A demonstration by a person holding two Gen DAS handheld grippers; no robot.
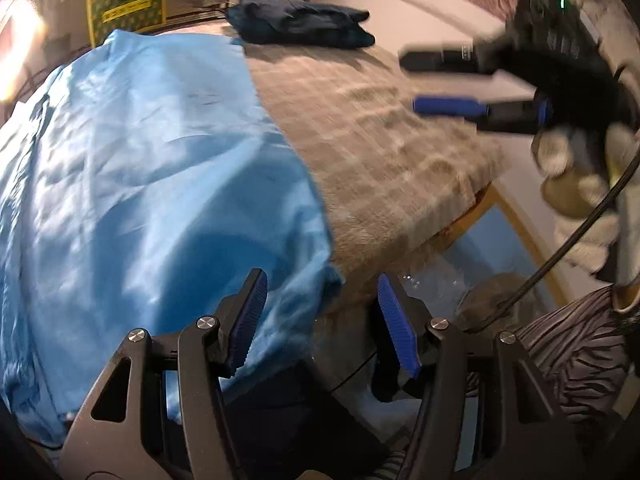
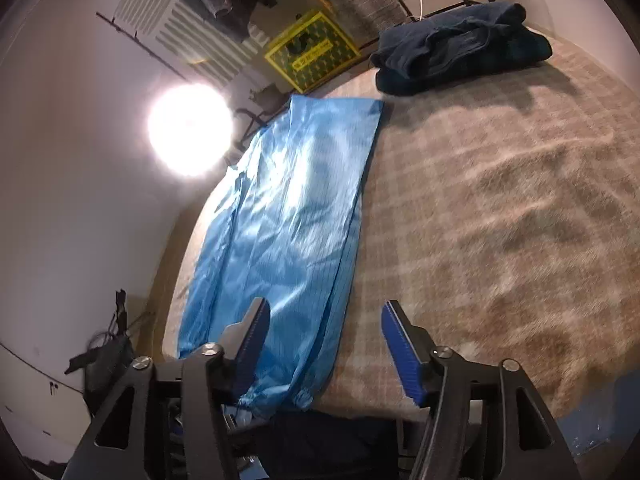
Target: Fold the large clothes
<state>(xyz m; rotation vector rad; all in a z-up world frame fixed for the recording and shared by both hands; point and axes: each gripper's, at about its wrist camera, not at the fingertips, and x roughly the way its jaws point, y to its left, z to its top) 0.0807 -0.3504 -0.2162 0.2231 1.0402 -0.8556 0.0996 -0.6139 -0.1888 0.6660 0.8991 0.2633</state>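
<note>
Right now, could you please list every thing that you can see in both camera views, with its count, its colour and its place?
light blue garment: one, shiny light blue, laid flat and long on the left part of the blanket.
dark folded clothes: one pile, navy, at the far end of the blanket.
plaid blanket: one, grey-brown, covering the work surface.
yellow patterned box: one, yellow with dark print, beyond the far edge, near the wall.
lamp: one, bright white, left of the garment.
slatted panel: one, white, on the far wall.
left gripper: one, black with blue pads, open, over the garment's near corner.
right gripper: one, black with blue pads, open, holding nothing.
gloved hand: one, white glove, holding the right gripper.
</note>
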